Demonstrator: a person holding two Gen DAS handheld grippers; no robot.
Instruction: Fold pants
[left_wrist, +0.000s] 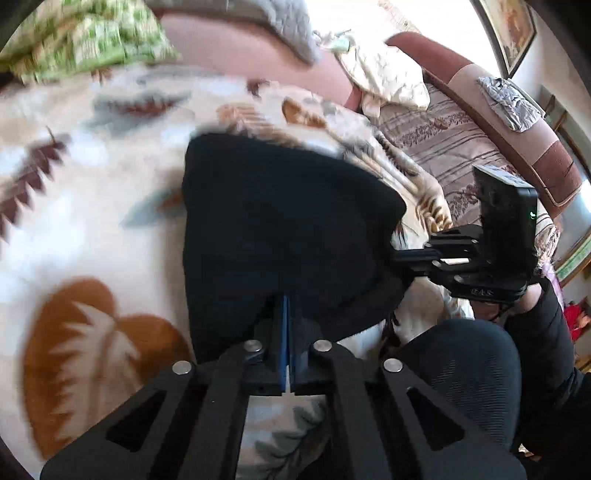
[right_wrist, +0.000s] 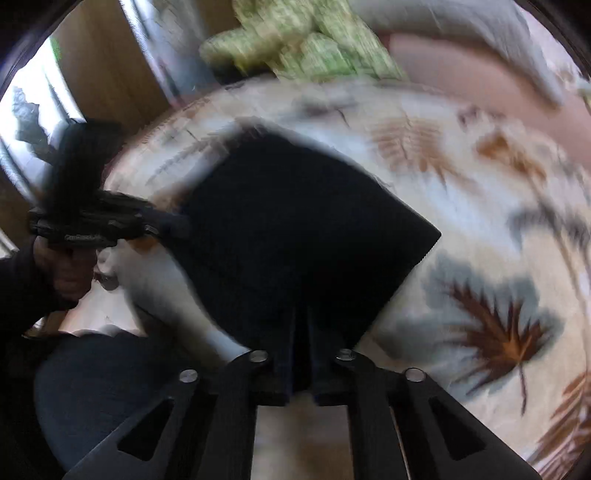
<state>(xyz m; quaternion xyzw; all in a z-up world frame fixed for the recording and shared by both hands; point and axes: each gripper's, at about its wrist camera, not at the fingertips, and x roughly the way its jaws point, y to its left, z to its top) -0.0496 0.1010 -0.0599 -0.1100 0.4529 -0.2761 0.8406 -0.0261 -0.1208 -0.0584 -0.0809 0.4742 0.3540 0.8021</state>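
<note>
The black pants (left_wrist: 280, 229) lie folded into a compact dark bundle on a cream blanket with a leaf print (left_wrist: 92, 192). My left gripper (left_wrist: 289, 306) is shut on the near edge of the pants. My right gripper (right_wrist: 303, 317) is shut on the near edge of the same pants (right_wrist: 295, 229). The right gripper also shows in the left wrist view (left_wrist: 402, 254), touching the right side of the bundle. The left gripper shows in the right wrist view (right_wrist: 173, 221) at the bundle's left side. Both views are blurred.
A green checked cloth (left_wrist: 85, 40) and a grey quilted pillow (left_wrist: 273, 22) lie at the far side of the bed. A striped brown cover (left_wrist: 454, 140) and a padded headboard (left_wrist: 535, 136) are to the right. My dark-clothed knee (left_wrist: 461, 362) is near the bed edge.
</note>
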